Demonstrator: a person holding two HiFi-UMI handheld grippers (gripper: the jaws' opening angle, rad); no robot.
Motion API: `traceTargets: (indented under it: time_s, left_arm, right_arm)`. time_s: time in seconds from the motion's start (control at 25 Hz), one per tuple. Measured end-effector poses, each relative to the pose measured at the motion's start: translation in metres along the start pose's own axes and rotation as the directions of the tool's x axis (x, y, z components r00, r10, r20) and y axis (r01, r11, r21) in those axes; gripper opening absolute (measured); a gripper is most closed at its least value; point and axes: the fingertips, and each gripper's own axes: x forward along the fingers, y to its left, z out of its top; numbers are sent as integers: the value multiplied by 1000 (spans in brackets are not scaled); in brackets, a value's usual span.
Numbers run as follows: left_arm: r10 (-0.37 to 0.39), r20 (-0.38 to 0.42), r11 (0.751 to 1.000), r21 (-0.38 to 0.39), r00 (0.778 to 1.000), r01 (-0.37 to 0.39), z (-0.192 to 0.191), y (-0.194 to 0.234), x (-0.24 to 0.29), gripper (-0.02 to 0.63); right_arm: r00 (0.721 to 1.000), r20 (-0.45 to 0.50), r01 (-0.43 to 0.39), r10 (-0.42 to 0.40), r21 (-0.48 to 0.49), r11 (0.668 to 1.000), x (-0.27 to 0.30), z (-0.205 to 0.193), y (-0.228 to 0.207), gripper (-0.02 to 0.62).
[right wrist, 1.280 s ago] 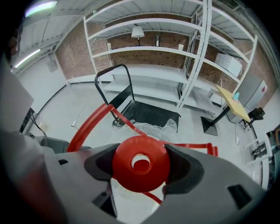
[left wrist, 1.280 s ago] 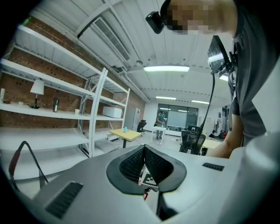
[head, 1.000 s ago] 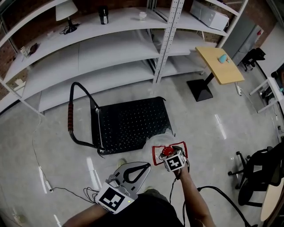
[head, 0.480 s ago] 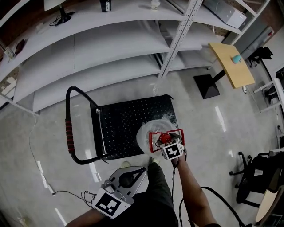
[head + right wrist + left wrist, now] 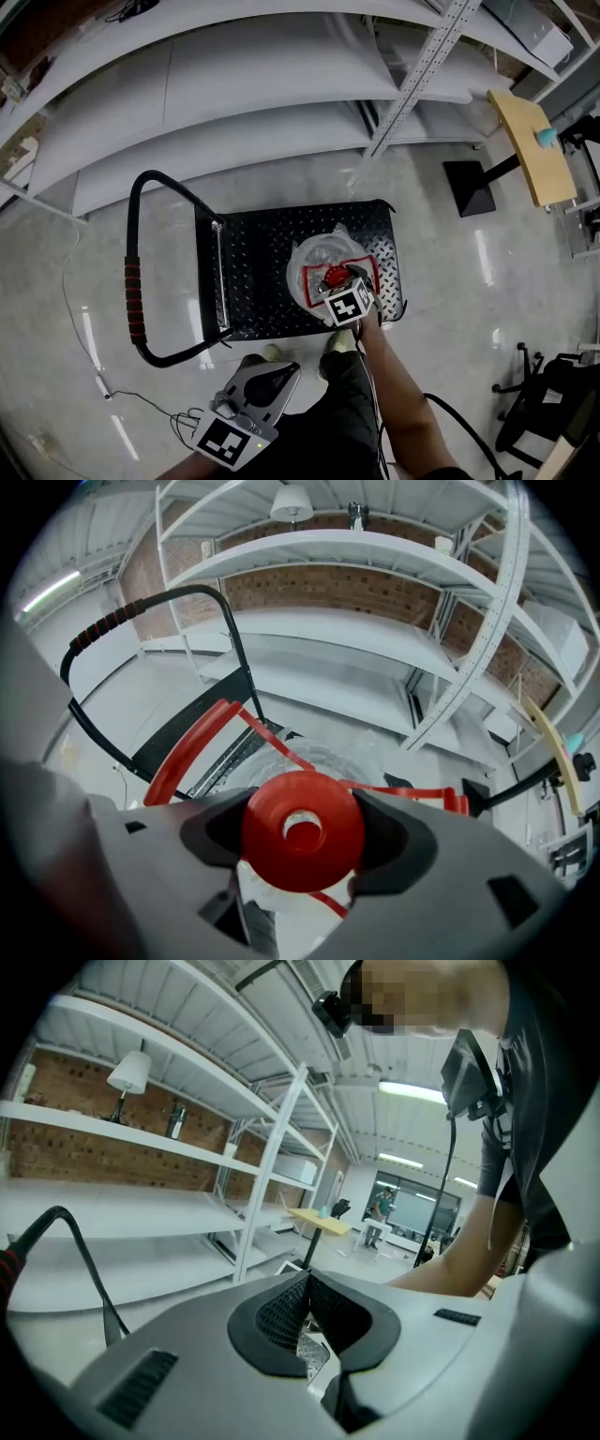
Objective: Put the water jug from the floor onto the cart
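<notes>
- Gripping the red cap [image 5: 302,829] of the water jug [image 5: 314,262], the right gripper [image 5: 338,278] sits over the cart [image 5: 253,272], frame centre.
- Lower left, the left gripper [image 5: 289,372] has jaws pressed together, empty.

Storeroom — white racking [image 5: 281,84], platform cart [image 5: 281,272].
</notes>
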Motion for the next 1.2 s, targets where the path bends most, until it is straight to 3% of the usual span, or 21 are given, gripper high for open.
traceTargets:
  time_s: [0.64, 0.92, 1.08, 1.2]
  left_arm:
    - [69, 12, 996, -54, 998, -68, -5, 24, 11, 5]
    - [63, 23, 997, -44, 998, -62, 11, 20, 9, 3]
    - [55, 30, 998, -29, 998, -54, 31, 12, 2, 5]
    - [39, 39, 999, -9, 999, -38, 55, 5, -4, 5]
  right_arm:
    - [998, -25, -55, 55, 5, 998, 38, 35, -25, 295]
    - [998, -64, -8, 2, -97, 995, 15, 36, -26, 295]
    - [1000, -11, 18, -19, -105, 994, -27, 50, -25, 293]
    - [989, 145, -20, 23, -24, 1000, -82, 80, -13, 264]
